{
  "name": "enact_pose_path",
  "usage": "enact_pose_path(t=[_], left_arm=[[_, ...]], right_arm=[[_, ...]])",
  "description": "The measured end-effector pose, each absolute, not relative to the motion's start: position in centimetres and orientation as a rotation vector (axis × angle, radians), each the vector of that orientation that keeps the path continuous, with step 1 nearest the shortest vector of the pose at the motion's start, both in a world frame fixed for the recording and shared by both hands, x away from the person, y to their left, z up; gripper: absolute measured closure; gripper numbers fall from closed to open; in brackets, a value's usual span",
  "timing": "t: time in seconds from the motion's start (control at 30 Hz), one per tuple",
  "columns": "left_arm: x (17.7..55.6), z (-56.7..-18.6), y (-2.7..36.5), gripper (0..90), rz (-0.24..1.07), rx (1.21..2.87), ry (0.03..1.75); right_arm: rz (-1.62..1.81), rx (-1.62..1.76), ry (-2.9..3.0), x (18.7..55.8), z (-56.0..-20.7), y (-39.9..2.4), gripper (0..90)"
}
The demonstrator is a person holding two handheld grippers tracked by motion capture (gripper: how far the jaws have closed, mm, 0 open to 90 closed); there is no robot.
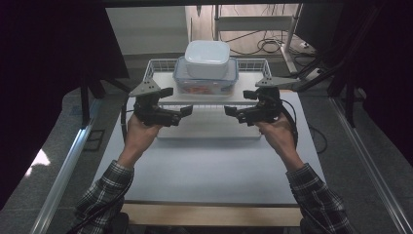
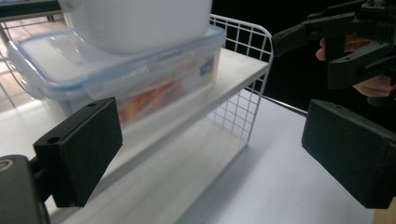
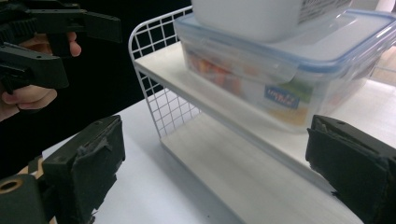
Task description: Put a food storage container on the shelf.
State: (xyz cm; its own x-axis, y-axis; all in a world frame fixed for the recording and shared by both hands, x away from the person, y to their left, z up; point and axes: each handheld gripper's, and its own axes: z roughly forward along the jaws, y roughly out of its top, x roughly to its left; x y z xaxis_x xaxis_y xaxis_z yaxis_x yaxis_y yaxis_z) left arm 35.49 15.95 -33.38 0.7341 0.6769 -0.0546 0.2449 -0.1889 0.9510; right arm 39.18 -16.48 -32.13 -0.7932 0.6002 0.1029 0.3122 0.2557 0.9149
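The desk fills the lower middle of the high view, its white top bare in front of a two-tier wire-sided shelf at upper centre. On the shelf's top board sits a clear box with a blue-rimmed snap lid; through its wall, orange and red contents show, too blurred to name. Stacked on that lid is a white tub, closed, its contents hidden.

The left hand-held gripper hangs at the left of centre and the right hand-held gripper at the right of centre, tips facing each other in front of the shelf, below the level of the box. Both have their jaws spread wide with nothing between them; in each gripper view the black pads frame the box and the shelf edge without touching either.

This looks like the approach before a two-handed lift of the box, tub riding on top. The next move probably calls for bringing each gripper to an end of the box, closing evenly, and keeping the stack level so the tub does not slide.
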Motion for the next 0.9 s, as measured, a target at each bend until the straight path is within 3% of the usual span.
enact_pose_path(t=[0.9], left_arm=[[32.0,-40.6,15.1,3.7,0.399,1.819,0.723]], right_arm=[[1.506,0.783,2.331,36.0,-37.3,-16.7,1.8]])
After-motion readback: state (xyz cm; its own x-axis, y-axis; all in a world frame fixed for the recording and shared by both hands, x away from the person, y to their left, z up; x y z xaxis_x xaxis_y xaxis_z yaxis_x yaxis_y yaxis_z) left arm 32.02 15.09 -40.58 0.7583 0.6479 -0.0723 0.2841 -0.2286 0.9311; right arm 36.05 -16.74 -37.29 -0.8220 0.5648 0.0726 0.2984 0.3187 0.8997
